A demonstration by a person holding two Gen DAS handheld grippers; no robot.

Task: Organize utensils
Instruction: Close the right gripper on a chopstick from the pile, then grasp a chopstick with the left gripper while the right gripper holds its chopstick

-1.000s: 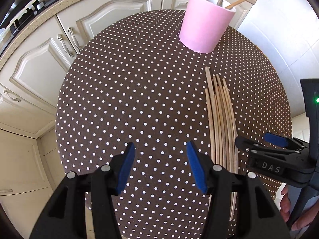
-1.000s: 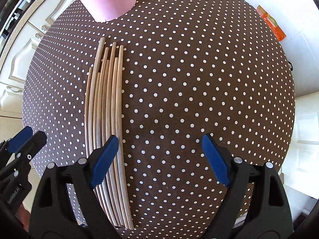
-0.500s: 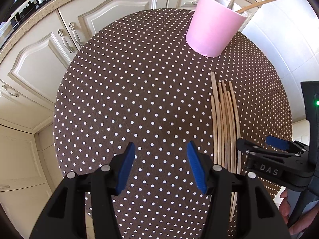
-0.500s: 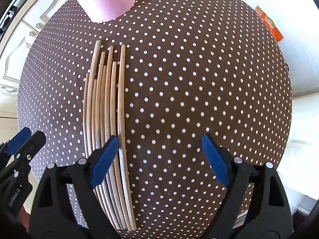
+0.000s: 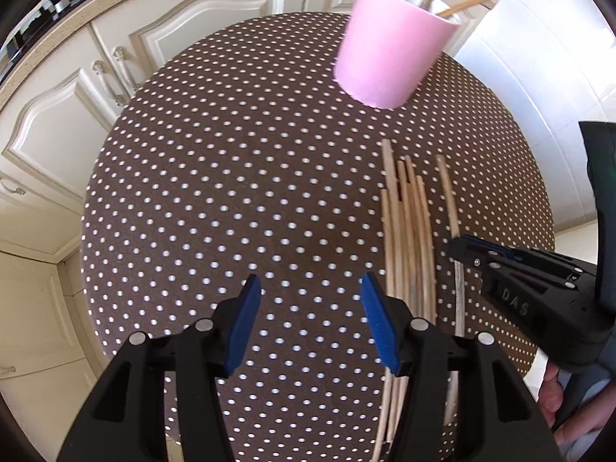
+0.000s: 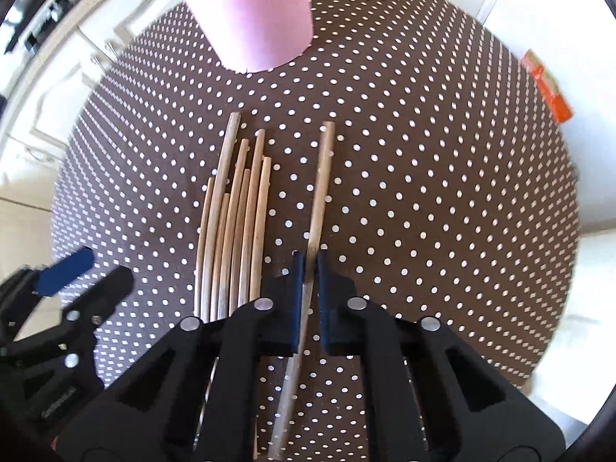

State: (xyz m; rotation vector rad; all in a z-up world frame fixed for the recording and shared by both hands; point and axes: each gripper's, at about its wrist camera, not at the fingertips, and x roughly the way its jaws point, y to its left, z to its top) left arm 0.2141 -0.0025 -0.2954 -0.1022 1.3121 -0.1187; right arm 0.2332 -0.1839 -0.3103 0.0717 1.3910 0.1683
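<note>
Right tool: clamped on one wooden stick, drawn just aside from bundle of sticks on dotted counter. Left tool: jaws apart, empty, beside bundle. Pink cup: at far edge, already holding sticks. Handling note: lift level, tip upright, lower gently into cup without knocking it.
</note>
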